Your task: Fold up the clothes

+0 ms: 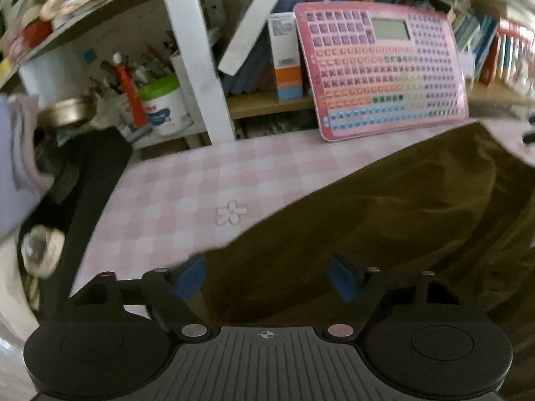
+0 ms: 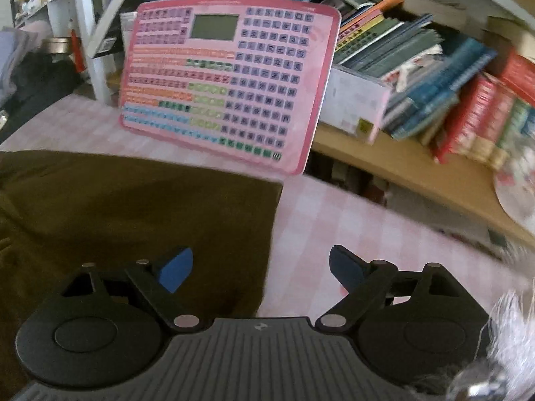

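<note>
A dark olive-brown garment point(image 1: 384, 214) lies spread on the pink checked tablecloth point(image 1: 174, 193). My left gripper point(image 1: 267, 275) is open, its blue-padded fingers just above the garment's near left edge. In the right wrist view the same garment point(image 2: 133, 220) fills the left half, with its right edge running down the middle. My right gripper point(image 2: 260, 269) is open and straddles that edge: the left finger point(image 2: 175, 269) is over the cloth, the right finger point(image 2: 346, 272) over the bare tablecloth point(image 2: 367, 234). Neither gripper holds anything.
A pink keyboard-chart board point(image 1: 384, 73) leans against the bookshelf at the back of the table; it also shows in the right wrist view point(image 2: 227, 80). Books point(image 2: 434, 83) crowd the shelf. A pen tub point(image 1: 164, 107), a jar point(image 1: 67, 110) and a black strap point(image 1: 87, 200) stand at far left.
</note>
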A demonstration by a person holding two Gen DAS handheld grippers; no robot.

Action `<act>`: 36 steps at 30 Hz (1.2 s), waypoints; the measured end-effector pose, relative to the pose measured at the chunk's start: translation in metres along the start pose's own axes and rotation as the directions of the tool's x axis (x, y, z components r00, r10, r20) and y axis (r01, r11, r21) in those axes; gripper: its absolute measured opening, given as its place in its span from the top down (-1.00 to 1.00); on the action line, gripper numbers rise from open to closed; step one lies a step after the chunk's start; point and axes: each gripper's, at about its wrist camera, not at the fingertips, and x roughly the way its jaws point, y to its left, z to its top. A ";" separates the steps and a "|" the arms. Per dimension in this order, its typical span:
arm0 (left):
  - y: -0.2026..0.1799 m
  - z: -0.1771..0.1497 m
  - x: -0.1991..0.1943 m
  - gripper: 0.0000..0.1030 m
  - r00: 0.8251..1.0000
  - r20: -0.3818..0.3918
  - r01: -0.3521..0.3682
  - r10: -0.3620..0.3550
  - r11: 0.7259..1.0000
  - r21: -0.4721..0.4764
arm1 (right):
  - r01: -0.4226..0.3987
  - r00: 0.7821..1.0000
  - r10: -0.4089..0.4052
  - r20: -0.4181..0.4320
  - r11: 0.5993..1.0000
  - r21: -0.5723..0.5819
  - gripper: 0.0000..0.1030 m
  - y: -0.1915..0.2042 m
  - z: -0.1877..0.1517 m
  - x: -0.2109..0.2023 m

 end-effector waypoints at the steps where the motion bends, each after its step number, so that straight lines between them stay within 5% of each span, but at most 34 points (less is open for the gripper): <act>1: 0.000 0.002 0.003 -0.53 1.000 0.007 -0.005 0.005 1.000 0.010 | -0.009 1.000 0.009 0.001 1.000 -0.003 -0.56 -0.004 0.005 0.009; 10: 0.004 0.021 0.044 -0.48 0.998 -0.056 -0.019 0.024 0.996 0.083 | -0.065 0.998 0.065 0.000 0.998 0.017 -0.21 -0.035 0.034 0.067; 24: 0.014 0.024 0.085 -0.29 0.986 -0.150 0.091 -0.076 0.992 0.092 | -0.172 0.984 0.169 -0.061 0.984 -0.048 0.27 -0.041 0.031 0.101; 25: 0.016 0.024 0.086 -0.28 0.985 -0.149 0.104 -0.091 0.991 0.085 | -0.174 0.984 0.170 -0.060 0.983 -0.056 0.41 -0.041 0.030 0.100; 28: 0.018 0.023 0.087 -0.01 0.980 -0.147 0.142 -0.132 0.988 0.061 | -0.189 0.980 0.186 -0.064 0.981 -0.049 0.65 -0.039 0.031 0.100; 32: 0.014 0.023 0.085 0.67 0.968 -0.145 0.213 -0.203 0.976 0.050 | -0.167 0.983 0.164 -0.082 0.986 -0.027 0.81 -0.034 0.032 0.097; 36: 0.023 0.029 0.082 0.93 0.959 -0.129 0.257 -0.251 0.966 0.025 | -0.099 0.992 0.097 -0.084 0.995 -0.023 0.89 -0.028 0.034 0.084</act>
